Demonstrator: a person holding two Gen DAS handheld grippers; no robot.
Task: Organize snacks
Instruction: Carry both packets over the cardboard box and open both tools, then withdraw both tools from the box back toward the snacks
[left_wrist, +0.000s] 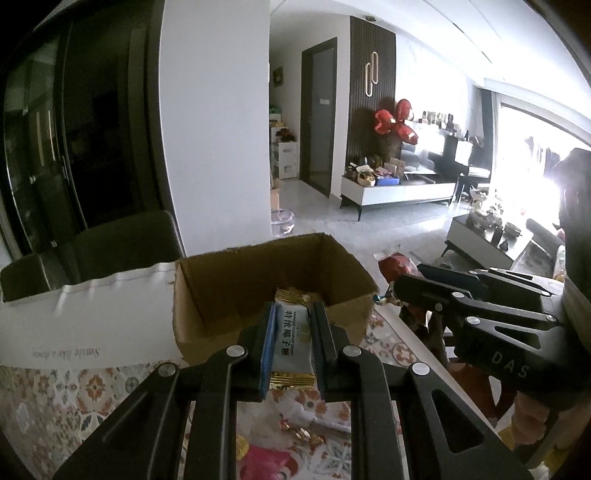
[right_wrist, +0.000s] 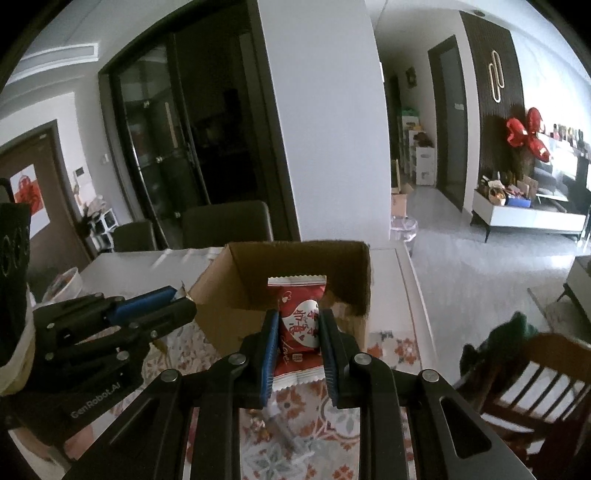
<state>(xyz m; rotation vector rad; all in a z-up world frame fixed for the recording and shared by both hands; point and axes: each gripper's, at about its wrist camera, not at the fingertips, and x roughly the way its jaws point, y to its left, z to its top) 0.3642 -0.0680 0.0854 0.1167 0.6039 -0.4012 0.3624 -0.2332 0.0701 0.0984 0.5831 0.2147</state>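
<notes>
Patterned tablecloth (left_wrist: 66, 398) covers a dining table bearing an open cardboard box (left_wrist: 229, 295). Left gripper (left_wrist: 291, 332) is clamped on a pale candy packet (left_wrist: 290, 339), right gripper (right_wrist: 297, 328) on a red candy packet (right_wrist: 299, 325); both hang before the box, likely for dropping in.

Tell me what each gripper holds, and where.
Left gripper: pale candy packet, pinched by its long sides. Right gripper: red candy packet, likewise.

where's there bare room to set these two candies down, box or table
The cardboard box looks bare inside, walls all round. The white table left of the box is also free. Crowded: the patterned cloth under both grippers, strewn with wrapped sweets.
</notes>
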